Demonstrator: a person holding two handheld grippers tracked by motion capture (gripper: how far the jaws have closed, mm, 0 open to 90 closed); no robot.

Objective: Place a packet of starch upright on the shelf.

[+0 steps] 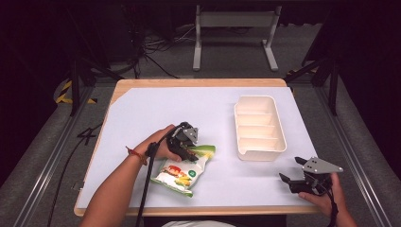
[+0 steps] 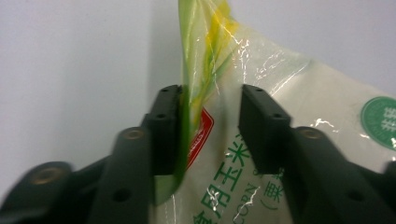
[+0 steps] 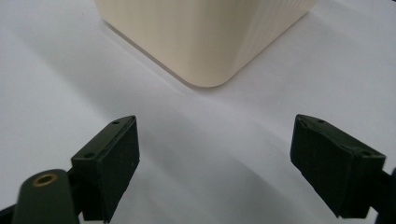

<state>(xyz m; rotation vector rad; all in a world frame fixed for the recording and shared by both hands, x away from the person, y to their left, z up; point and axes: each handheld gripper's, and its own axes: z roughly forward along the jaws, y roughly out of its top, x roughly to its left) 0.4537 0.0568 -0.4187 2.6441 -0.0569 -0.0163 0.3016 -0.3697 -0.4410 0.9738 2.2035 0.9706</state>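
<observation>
One snack bag [image 2: 280, 121] edge sits between the left tool's [image 2: 210, 130] jaws

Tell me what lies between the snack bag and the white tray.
Nothing: in the high view, bare white table separates the snack bag from the tray.

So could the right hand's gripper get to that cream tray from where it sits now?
Probably yes. The right gripper rests near the table's front edge with its fingers wide apart, aimed at a corner of the cream divided tray. Bare white tabletop lies between them, and the snack bag is off to the side.
</observation>
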